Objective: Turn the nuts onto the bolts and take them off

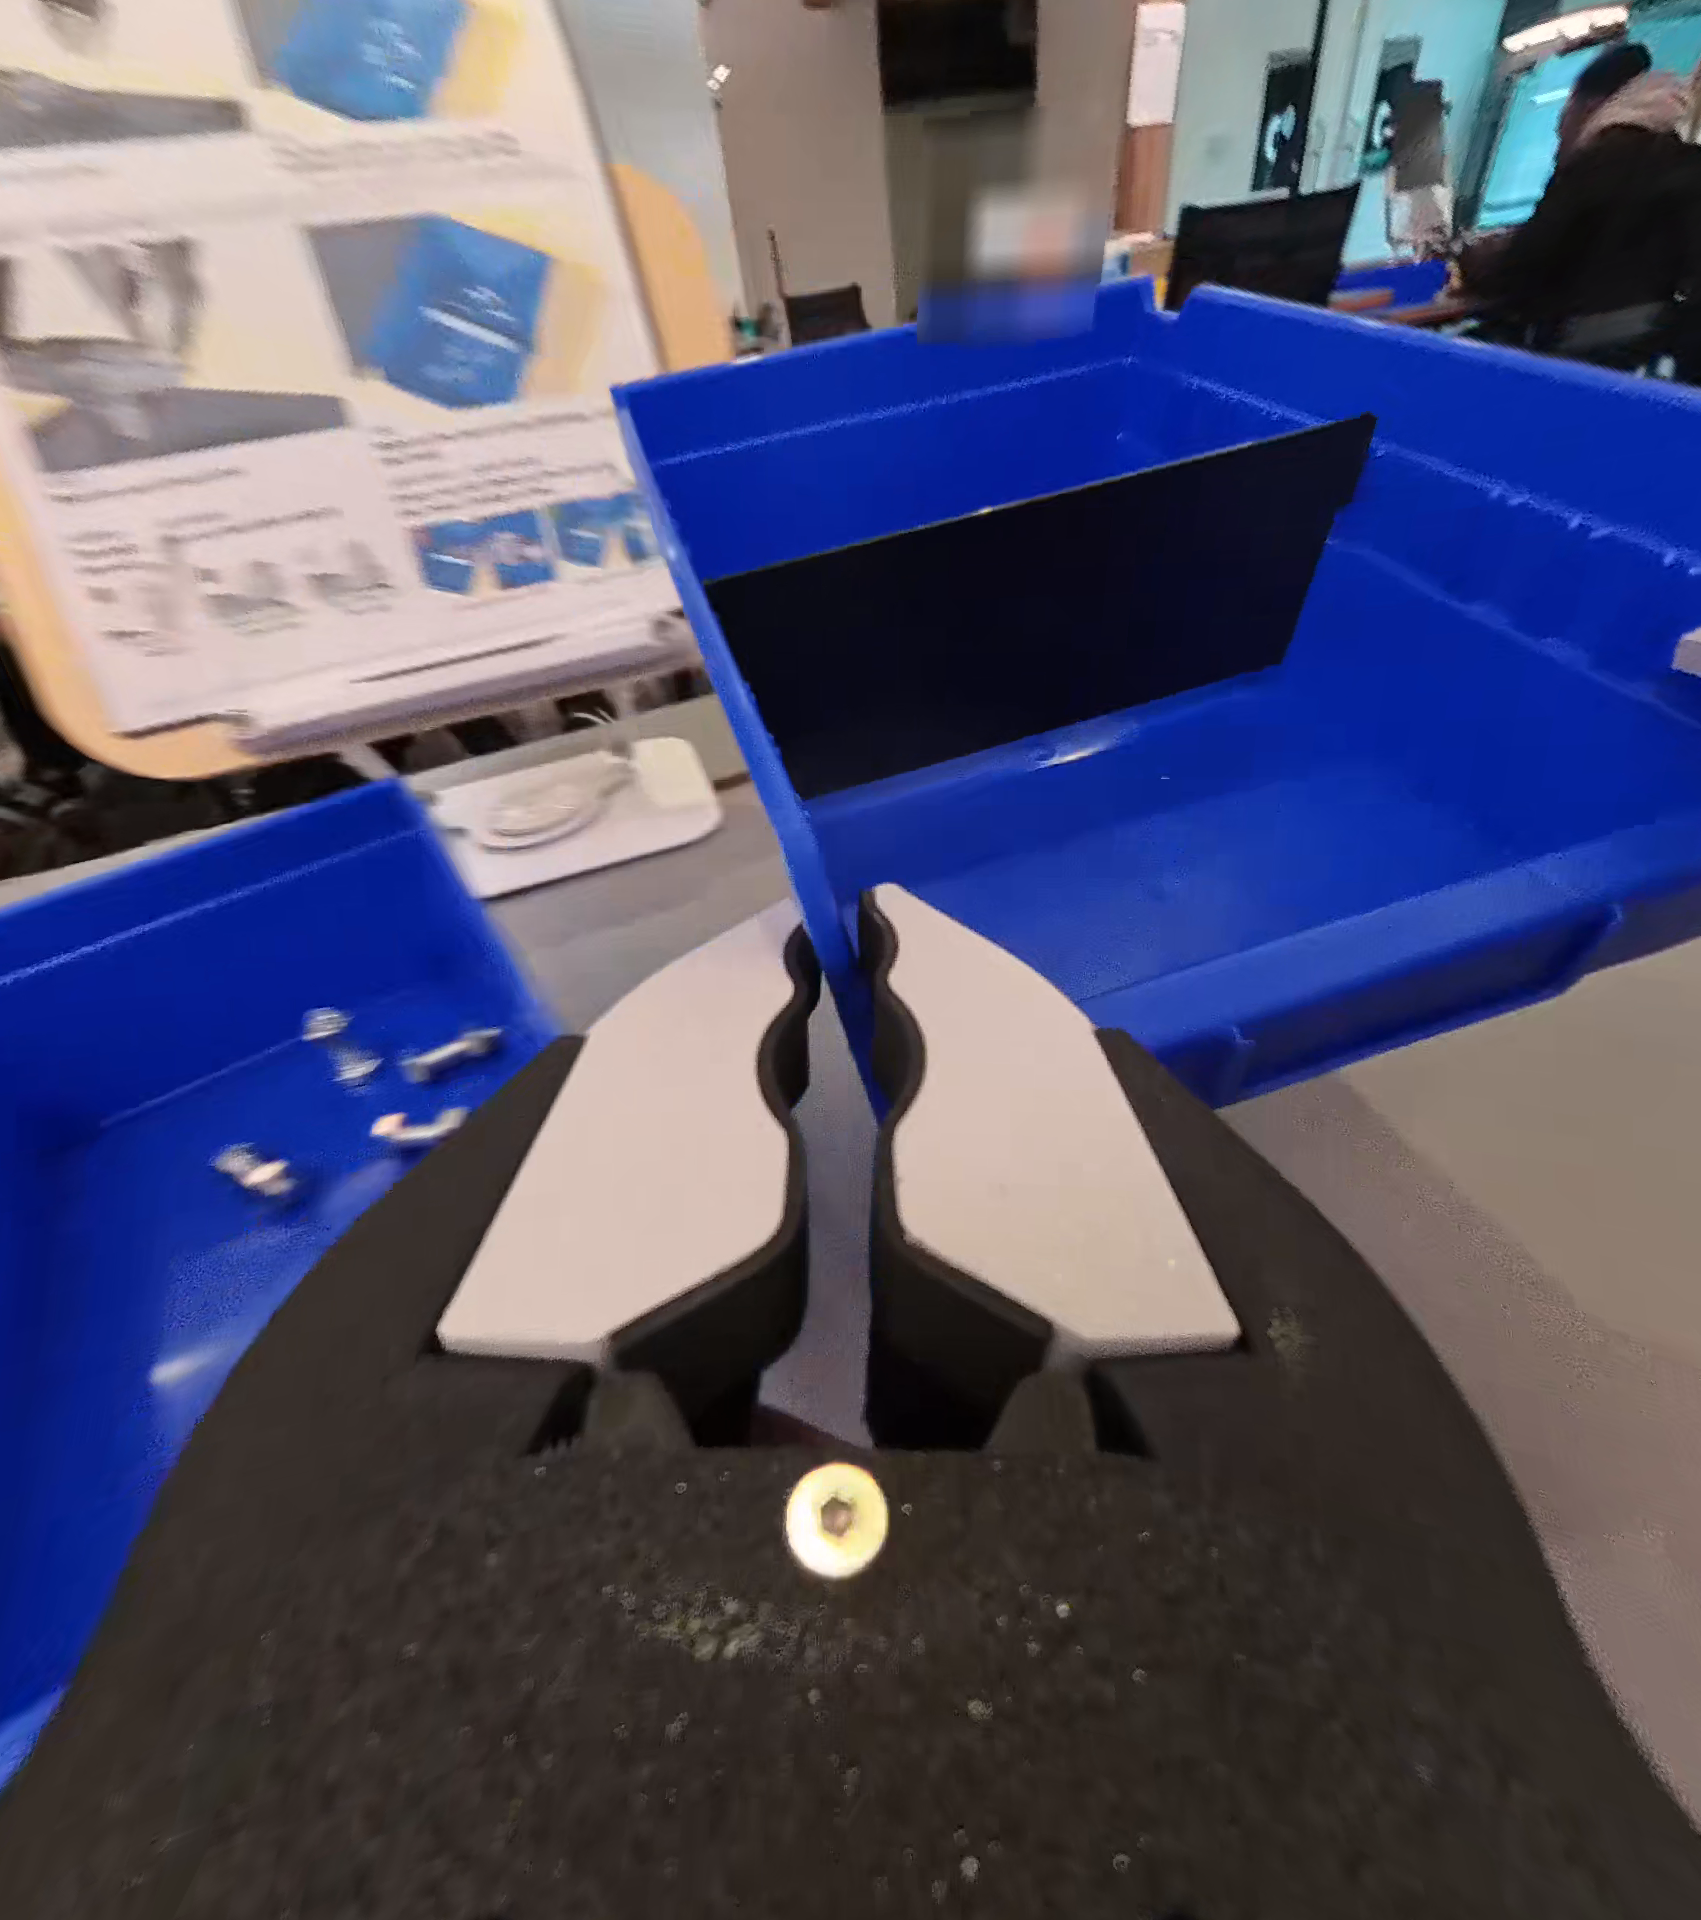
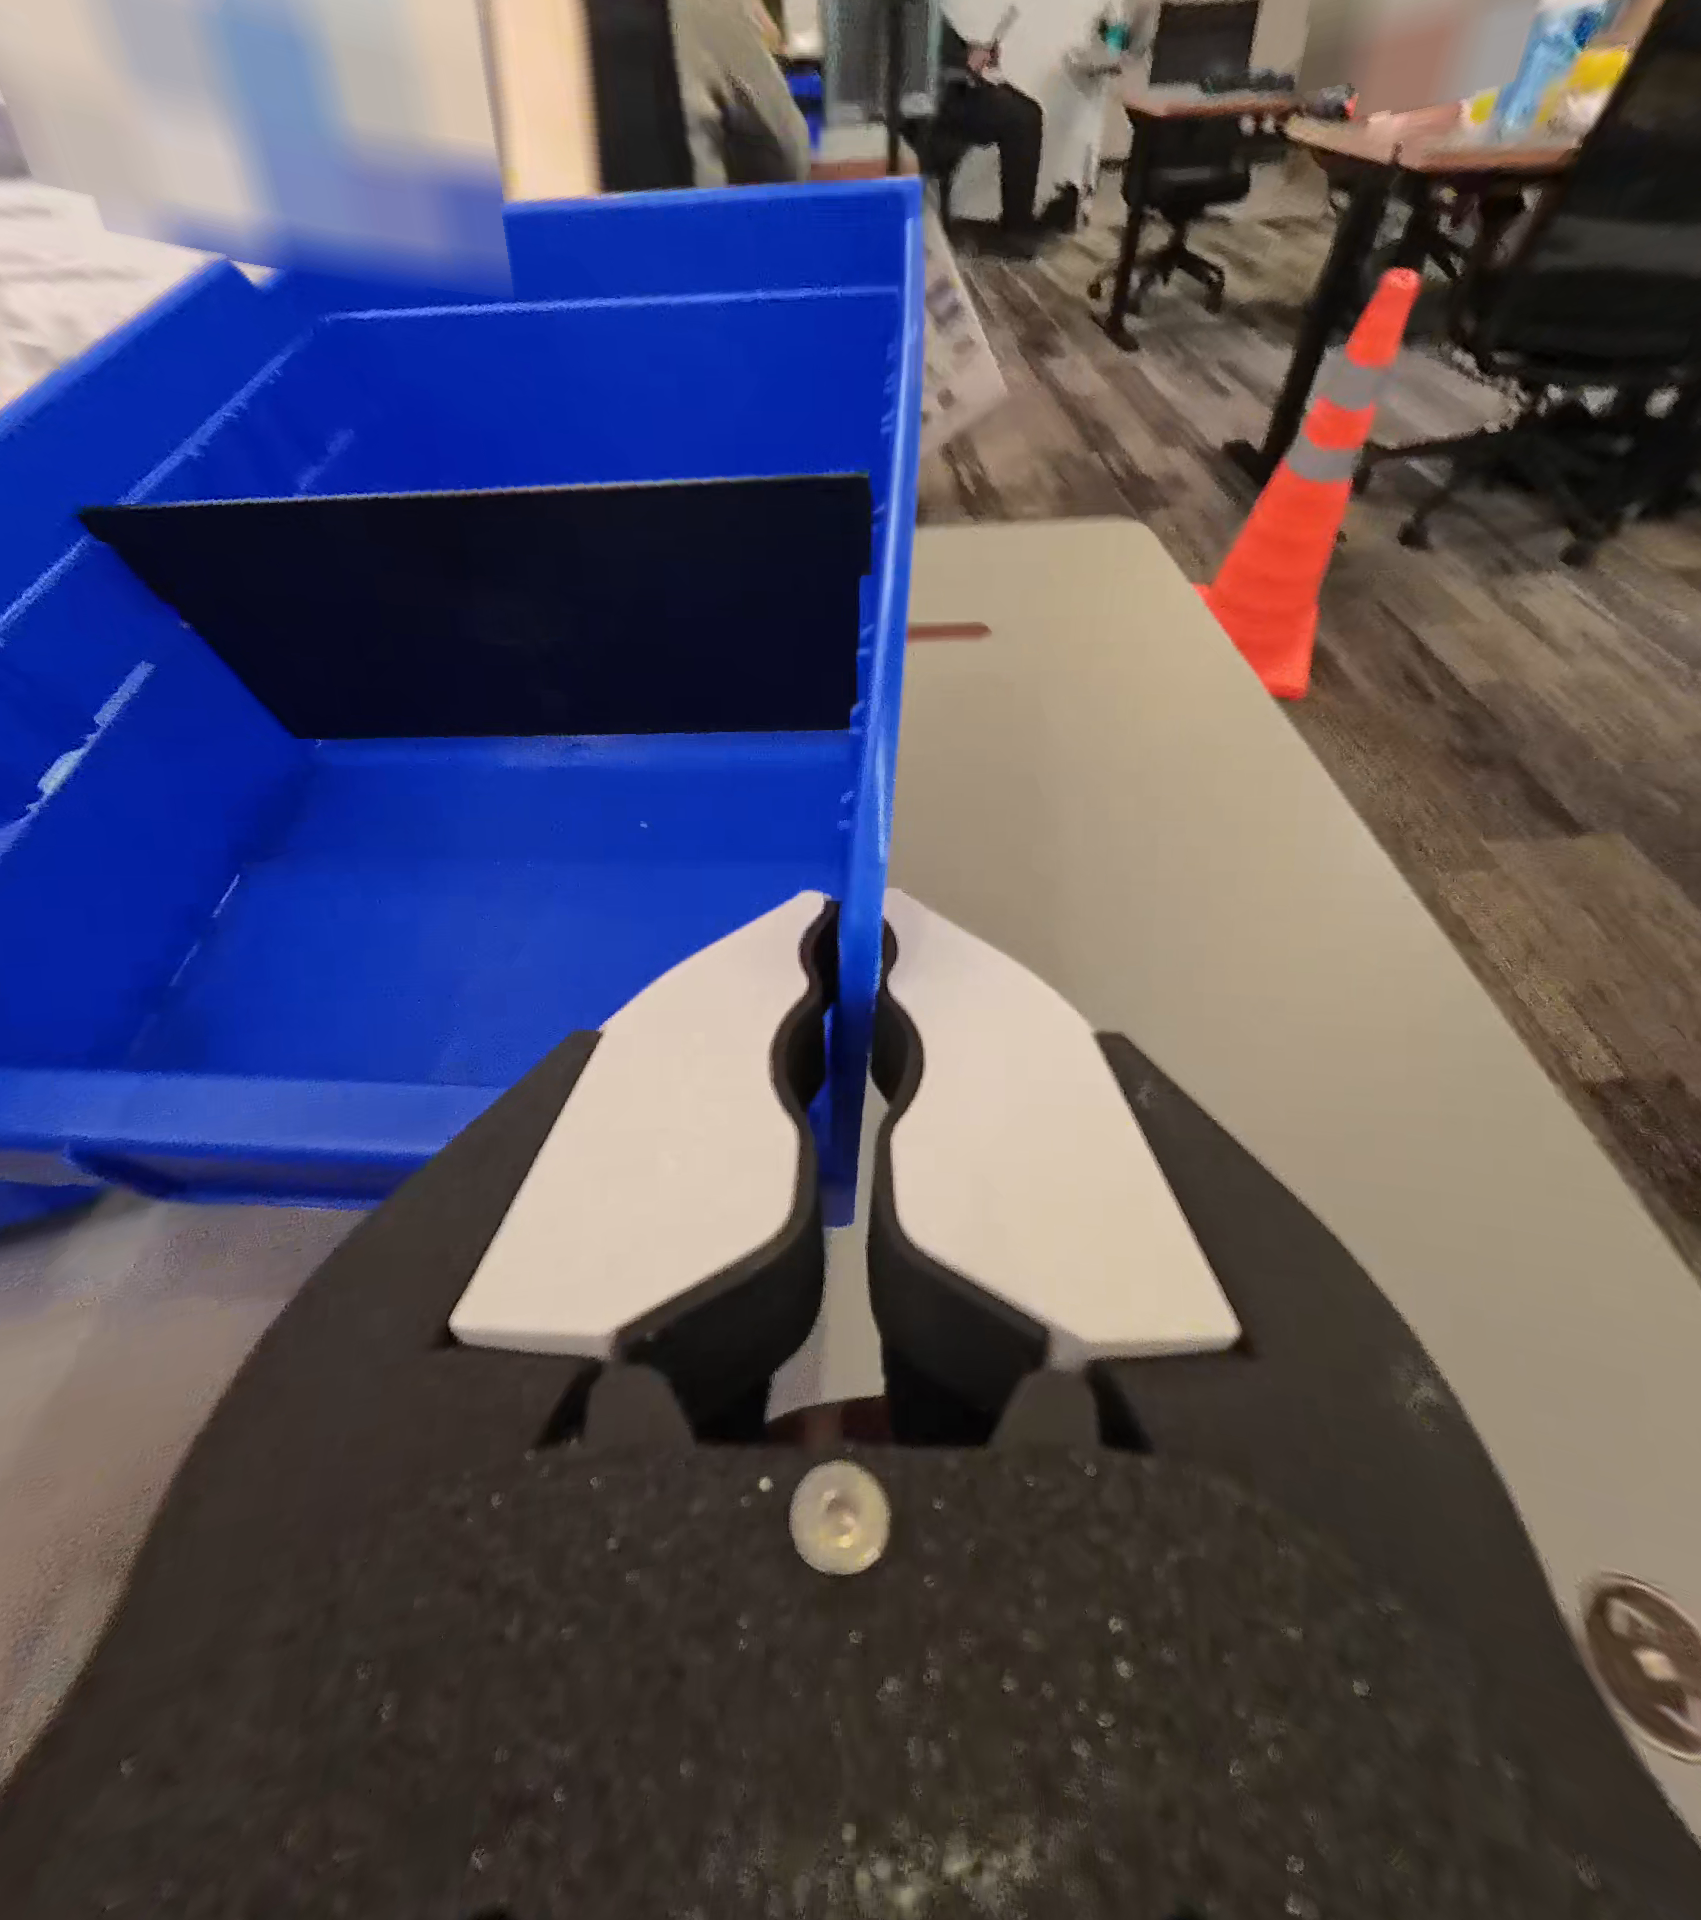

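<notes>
While both grippers (image 1: 841,940) (image 2: 851,935) clamp it, bin (image 1: 1345,894) tilted

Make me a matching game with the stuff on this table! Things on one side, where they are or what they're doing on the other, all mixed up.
Things:
1. left gripper
2. small silver bolts
3. black flat divider panel
4. orange traffic cone with grey bands

Places or states:
A. standing on the floor
B. shut on a wall of the big blue plastic bin
C. standing across the inside of the big bin
D. lying in the other blue bin

Pairs: 1-B, 2-D, 3-C, 4-A
</notes>
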